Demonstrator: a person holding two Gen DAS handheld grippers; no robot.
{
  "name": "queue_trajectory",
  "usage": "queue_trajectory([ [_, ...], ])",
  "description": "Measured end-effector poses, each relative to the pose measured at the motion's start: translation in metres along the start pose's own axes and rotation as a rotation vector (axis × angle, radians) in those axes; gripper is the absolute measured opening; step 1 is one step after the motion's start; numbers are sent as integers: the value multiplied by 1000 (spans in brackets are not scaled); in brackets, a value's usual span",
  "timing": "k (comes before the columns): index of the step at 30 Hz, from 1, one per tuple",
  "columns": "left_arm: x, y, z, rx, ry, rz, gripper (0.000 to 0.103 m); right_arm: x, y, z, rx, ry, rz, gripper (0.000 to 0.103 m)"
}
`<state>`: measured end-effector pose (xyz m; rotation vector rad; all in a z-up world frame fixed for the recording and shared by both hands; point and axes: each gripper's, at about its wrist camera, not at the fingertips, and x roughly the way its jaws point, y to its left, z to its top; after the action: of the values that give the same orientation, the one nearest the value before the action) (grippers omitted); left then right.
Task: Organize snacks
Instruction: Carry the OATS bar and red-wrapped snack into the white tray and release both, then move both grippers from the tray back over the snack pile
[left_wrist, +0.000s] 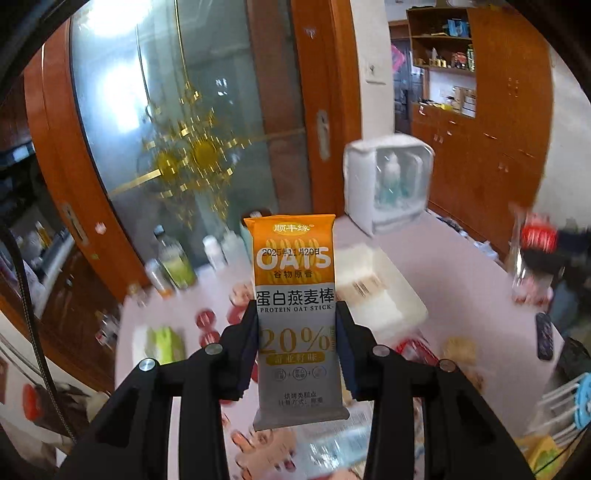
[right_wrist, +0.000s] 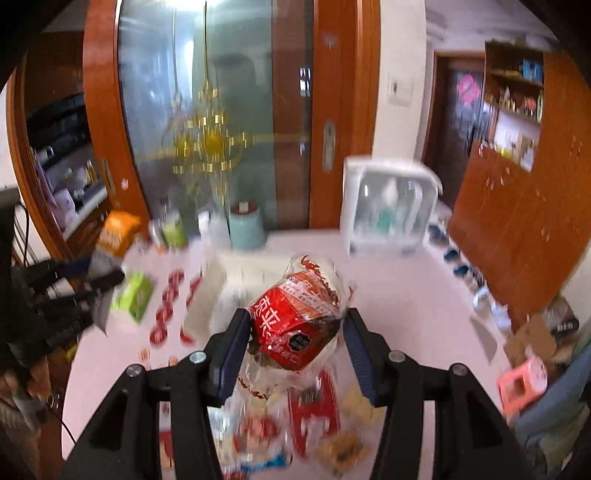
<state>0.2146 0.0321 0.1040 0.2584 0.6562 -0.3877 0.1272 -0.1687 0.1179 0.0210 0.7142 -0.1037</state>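
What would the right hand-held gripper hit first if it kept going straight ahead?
Probably the white bin on the table just beyond the red snack held by the right hand-held gripper; depth is unclear in the blur.

left gripper (left_wrist: 297, 347) clamps upright oat stick packet (left_wrist: 295, 295).

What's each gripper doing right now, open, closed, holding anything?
Left gripper: closed on the oat stick packet, held upright above the table.
Right gripper: closed on the red snack bag, lifted off the table.
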Motion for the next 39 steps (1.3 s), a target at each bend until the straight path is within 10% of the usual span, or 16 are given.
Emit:
queue_trajectory([
  [10,61,0,54,-52,23,107,38,86,0,75,-21,-9,78,53],
  [25,230,-13,34,-207,227,95,40,248,-16,37,5,251,112,55],
  [27,245,-15,30,-212,248,101,49,260,-16,32,5,269,111,55],
  [30,256,-18,26,-213,256,123,92,275,-16,24,12,293,135,55],
  [34,255,-17,22,-189,249,137,93,278,-17,21,20,260,126,78],
  [39,243,-13,20,-178,245,135,93,269,-16,22,11,250,121,78],
])
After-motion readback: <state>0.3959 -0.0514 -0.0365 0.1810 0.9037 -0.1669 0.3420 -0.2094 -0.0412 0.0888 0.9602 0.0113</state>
